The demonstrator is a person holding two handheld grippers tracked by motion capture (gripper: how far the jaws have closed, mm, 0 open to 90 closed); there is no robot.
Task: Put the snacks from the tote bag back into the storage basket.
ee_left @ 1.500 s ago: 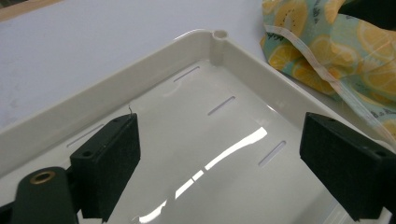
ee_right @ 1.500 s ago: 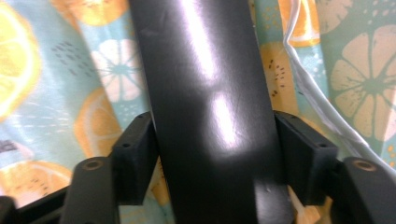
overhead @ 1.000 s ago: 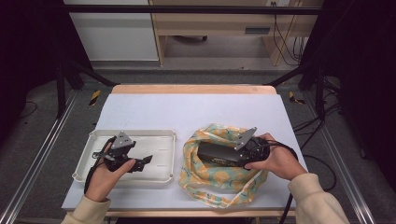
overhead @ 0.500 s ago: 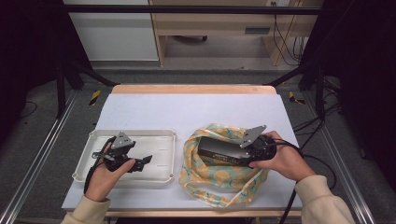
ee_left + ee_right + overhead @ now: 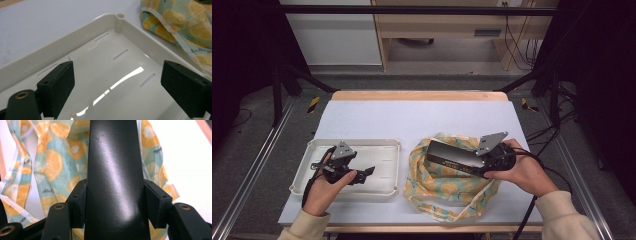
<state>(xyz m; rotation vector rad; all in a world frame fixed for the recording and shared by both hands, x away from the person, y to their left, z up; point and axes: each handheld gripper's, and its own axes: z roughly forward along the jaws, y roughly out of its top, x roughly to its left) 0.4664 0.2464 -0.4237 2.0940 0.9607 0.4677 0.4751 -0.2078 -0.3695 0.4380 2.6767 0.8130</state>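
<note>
A long black box (image 5: 452,156) sticks out over a lemon-print cloth bag (image 5: 442,186) at the right of the table. My right gripper (image 5: 479,161) is shut on the box's near end and holds it tilted above the bag. In the right gripper view, both pads press the sides of the black box (image 5: 113,170), with the bag (image 5: 55,165) spread below. My left gripper (image 5: 366,173) hovers over the white tray (image 5: 357,142) at the left. In the left gripper view its jaws (image 5: 120,85) stand open and apart with nothing between them, above the tray's floor (image 5: 75,42).
A white mat (image 5: 412,117) covers the table, with a wooden edge (image 5: 417,95) at the far side. Metal rails run along both sides. The bag's edge (image 5: 180,25) lies just beyond the tray's right rim.
My right gripper has risen with the black box, lifting it higher over the bag. The left gripper has stayed in place over the tray.
</note>
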